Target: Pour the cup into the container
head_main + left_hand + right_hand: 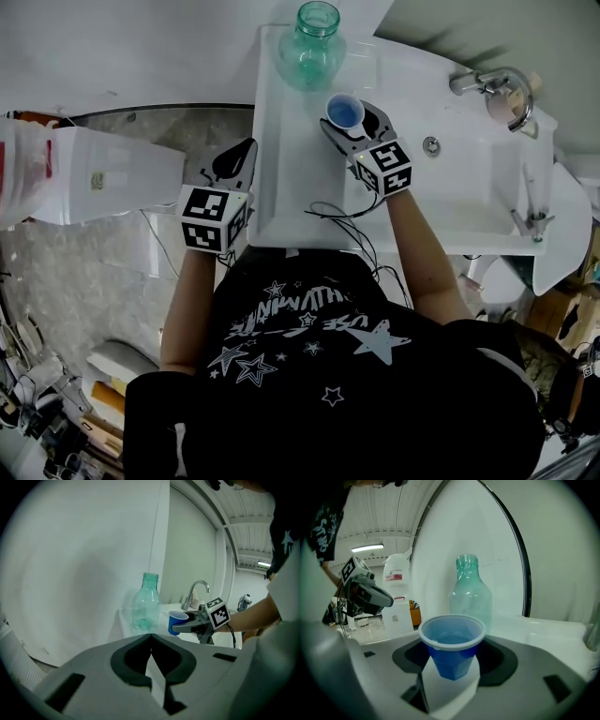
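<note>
Right gripper (354, 120), at frame centre on a forearm reaching up from lower right over the white washbasin counter (281, 169), has its jaws clamped on the small blue plastic cup (345, 112), held upright. The clear green-tinted plastic bottle (317, 42) stands just above it, uncapped, not touching. Left gripper (234, 164), left of the counter edge, has its jaws together, empty.

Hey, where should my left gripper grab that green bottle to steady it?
Grip the green bottle round its wide body below the shoulder, coming level from its left. It stands upright, the narrow neck must stay free, and the right gripper holds the blue cup at its right. The left gripper is shut, so open it first.
</note>
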